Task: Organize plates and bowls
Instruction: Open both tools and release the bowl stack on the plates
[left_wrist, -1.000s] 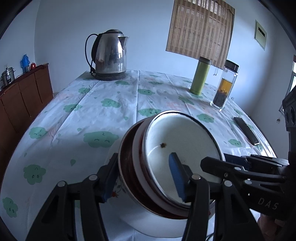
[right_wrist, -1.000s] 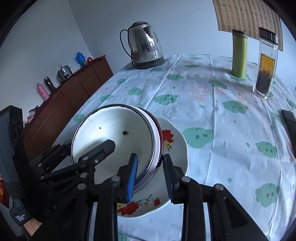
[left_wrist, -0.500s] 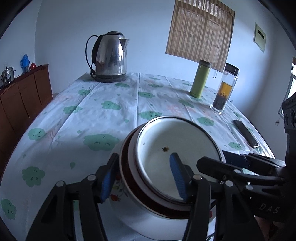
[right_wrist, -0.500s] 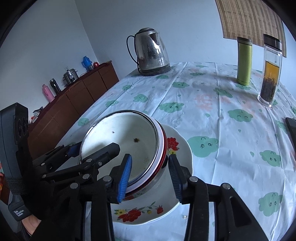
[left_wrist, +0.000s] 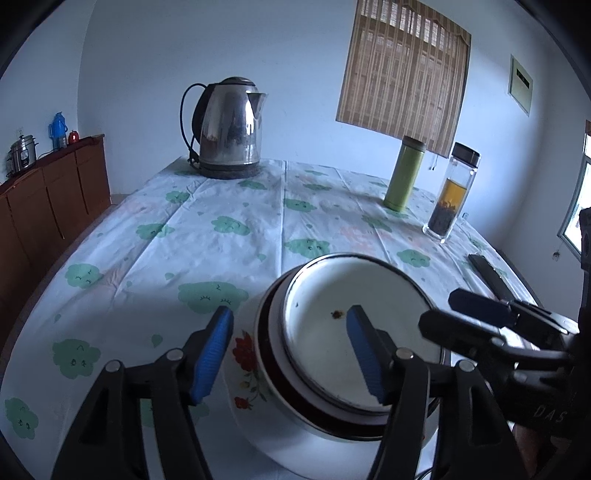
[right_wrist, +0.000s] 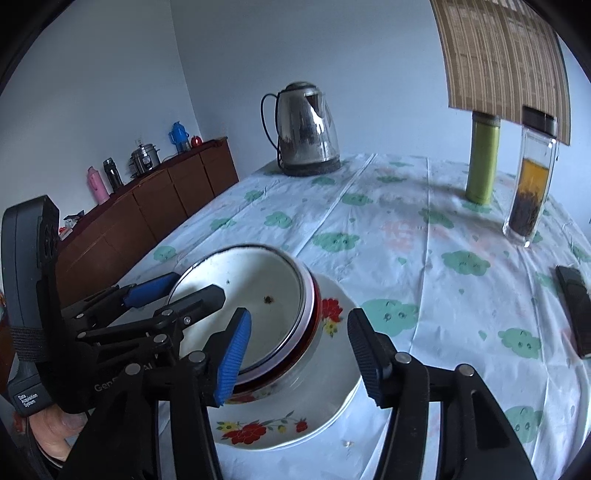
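On the near table edge, at six o'clock, one flowered plate (right_wrist: 295, 424) carries two nested bowls (left_wrist: 354, 332). One kettle (left_wrist: 231, 127) stands at twelve, two bottles (left_wrist: 404, 173) at two. Left gripper (left_wrist: 288, 354) and right gripper (right_wrist: 299, 358) have just been opening; each straddles the bowls' rim, pads clear.

Home dining room: kettle (left_wrist: 229, 127), tablecloth (left_wrist: 229, 236)

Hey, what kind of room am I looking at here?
Probably a home dining room: a table under a cloud-print cloth, an electric kettle on it, and a wooden sideboard along the wall.
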